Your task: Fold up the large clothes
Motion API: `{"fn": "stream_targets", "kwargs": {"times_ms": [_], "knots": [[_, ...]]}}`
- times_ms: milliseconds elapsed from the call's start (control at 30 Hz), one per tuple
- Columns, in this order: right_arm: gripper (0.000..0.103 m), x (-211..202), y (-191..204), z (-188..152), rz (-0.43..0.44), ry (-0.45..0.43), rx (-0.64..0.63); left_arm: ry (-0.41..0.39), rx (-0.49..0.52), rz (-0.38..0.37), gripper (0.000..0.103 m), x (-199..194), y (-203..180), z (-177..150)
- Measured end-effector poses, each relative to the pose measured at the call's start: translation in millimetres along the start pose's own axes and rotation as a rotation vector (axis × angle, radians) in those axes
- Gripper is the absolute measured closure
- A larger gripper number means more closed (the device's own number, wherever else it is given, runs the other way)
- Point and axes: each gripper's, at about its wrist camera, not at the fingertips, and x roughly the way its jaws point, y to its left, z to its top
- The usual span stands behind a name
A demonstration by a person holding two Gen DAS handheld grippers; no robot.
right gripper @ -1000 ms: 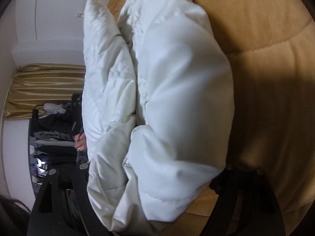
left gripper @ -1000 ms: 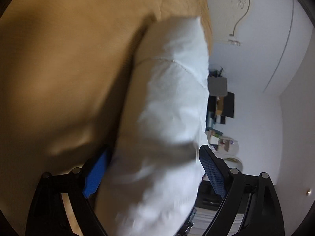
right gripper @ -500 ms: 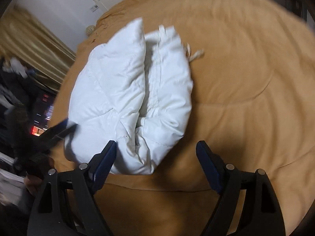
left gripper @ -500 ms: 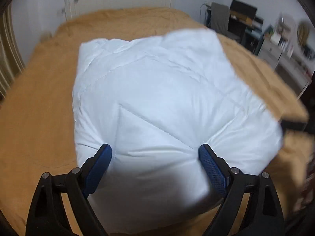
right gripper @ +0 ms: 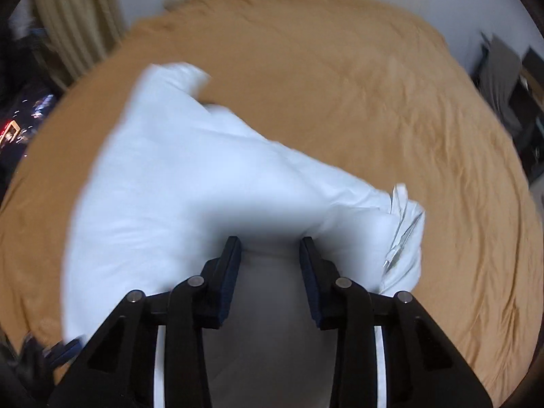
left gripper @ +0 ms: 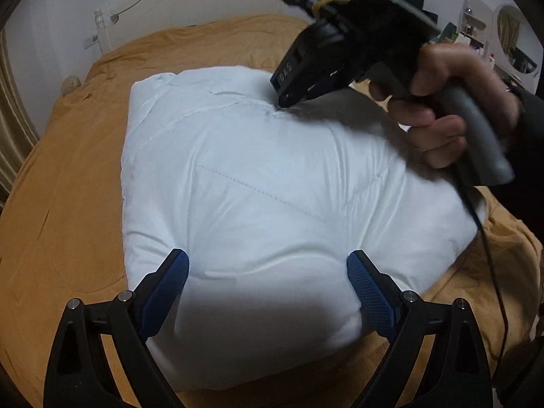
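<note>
White puffy jacket [left gripper: 272,204] on bed [left gripper: 68,204], left claw [left gripper: 268,278] wide — right claw [right gripper: 270,248] pressing it

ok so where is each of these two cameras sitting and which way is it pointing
Left wrist: sits on the left gripper, looking forward over the white puffy jacket on the orange bed cover; its two blue-padded fingers show wide apart, with the person's right hand holding the other gripper across the jacket.
Right wrist: sits on the right gripper, looking down onto the jacket close up; its fingers stand close together with jacket fabric between them.
Shared: the jacket, the bed cover, and the right gripper itself.
</note>
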Motion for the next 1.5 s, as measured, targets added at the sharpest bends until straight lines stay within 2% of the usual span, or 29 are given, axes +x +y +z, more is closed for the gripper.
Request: {"fn": "stream_targets", "kwargs": {"times_ms": [67, 133, 167, 200, 267, 333, 400, 467, 500, 533, 567, 633, 700, 767, 900, 1000, 1067, 1167, 1300, 1400, 1500], "knots": [[0.068, 12, -26, -1, -0.060, 0.019, 0.049, 0.005, 0.026, -0.005, 0.007, -3, -5, -4], [0.067, 19, -42, -3, -0.227, 0.021, 0.059, 0.011, 0.032, -0.014, 0.007, 1, -4, -4], [0.067, 20, -50, -4, -0.234, 0.029, 0.082, 0.014, 0.034, -0.010, 0.006, 1, -4, -5], [0.069, 13, -56, -5, -0.176, 0.028, 0.123, 0.020, 0.029, -0.010, 0.006, 1, -3, -6], [0.070, -16, -51, -6, -0.154, -0.034, 0.134, 0.023, 0.006, -0.030, 0.006, 2, 3, -8], [0.069, -62, -22, -6, -0.146, -0.151, 0.070, 0.026, -0.006, -0.048, 0.005, 0, 7, -9], [0.067, -92, 13, -5, -0.061, -0.215, -0.012, 0.026, -0.003, -0.050, 0.005, -3, 6, -11], [0.067, -103, 43, -2, 0.057, -0.205, -0.089, 0.025, 0.022, -0.046, 0.005, -6, 1, -16], [0.068, -99, 58, -2, 0.115, -0.166, -0.122, 0.026, 0.037, -0.044, 0.005, -9, -2, -20], [0.069, -91, 68, -4, 0.136, -0.127, -0.143, 0.028, 0.051, -0.041, 0.005, -11, -6, -24], [0.071, -74, 79, -8, 0.115, -0.075, -0.176, 0.030, 0.072, -0.038, 0.005, -12, -9, -28], [0.072, -26, 85, -20, -0.017, 0.029, -0.217, 0.039, 0.114, -0.031, 0.004, -14, -18, -37], [0.072, -8, 74, -32, -0.035, 0.010, -0.210, 0.040, 0.160, -0.011, 0.004, -15, -25, -41], [0.072, -16, 65, -38, -0.054, -0.004, -0.194, 0.046, 0.171, -0.011, 0.004, -17, -27, -44], [0.069, -60, 45, -63, 0.069, -0.062, -0.117, 0.045, 0.100, -0.073, 0.004, -22, -17, -45], [0.069, -46, 36, -91, 0.020, 0.002, -0.138, 0.049, 0.065, -0.122, 0.004, -22, -10, -43], [0.069, -39, 26, -104, -0.019, 0.042, -0.113, 0.051, 0.077, -0.123, 0.004, -23, -16, -43], [0.069, -52, 13, -96, 0.010, 0.063, -0.032, 0.059, 0.097, -0.087, 0.004, -19, -20, -43], [0.069, -67, 15, -51, 0.040, -0.049, -0.033, 0.061, 0.085, -0.099, 0.003, -21, -22, -43], [0.069, -57, 22, -33, 0.092, -0.021, -0.011, 0.068, 0.052, -0.141, 0.003, -22, -9, -39], [0.068, -54, 27, -54, 0.033, 0.015, -0.025, 0.090, -0.067, -0.243, 0.003, -28, 12, -32]]}}
